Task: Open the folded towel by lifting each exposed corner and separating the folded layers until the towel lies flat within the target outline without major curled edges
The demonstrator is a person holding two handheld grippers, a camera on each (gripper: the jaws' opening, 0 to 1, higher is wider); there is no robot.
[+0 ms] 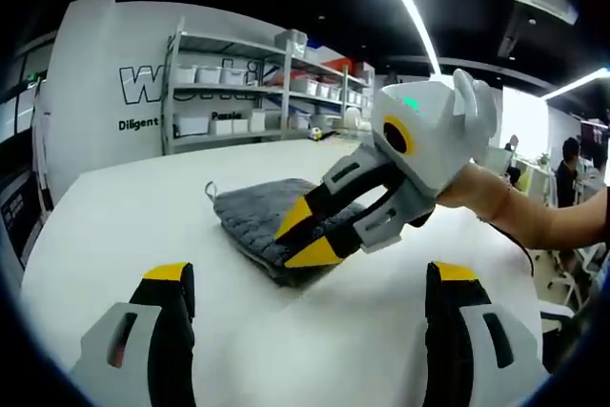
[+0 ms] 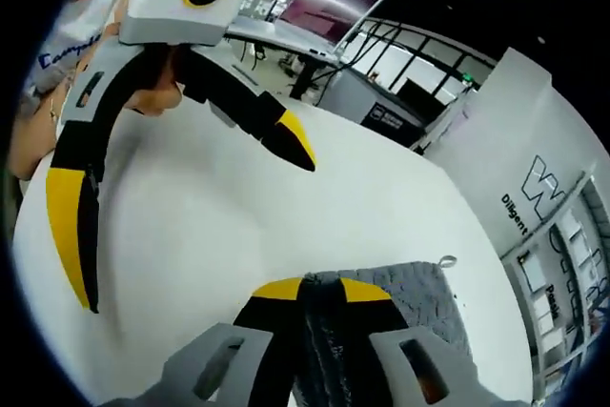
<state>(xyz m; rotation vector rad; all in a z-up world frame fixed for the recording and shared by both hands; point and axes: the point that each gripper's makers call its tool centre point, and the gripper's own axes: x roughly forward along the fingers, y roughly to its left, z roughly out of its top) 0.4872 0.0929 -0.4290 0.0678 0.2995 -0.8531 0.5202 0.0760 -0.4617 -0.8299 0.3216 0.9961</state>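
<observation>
2 layers may be pinched: the right gripper (image 1: pixel 319 235) is clamped on the grey towel's (image 1: pixel 257 209) near corner, mid-table (image 1: pixel 114 226); lifting could drag it whole. Left gripper (image 1: pixel 305 278) gapes, hovering.

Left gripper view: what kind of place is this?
Likely a lab or workshop-style office: metal shelving stacked with white bins, a wall with large lettering, long ceiling light strips, and a white worktable.
</observation>
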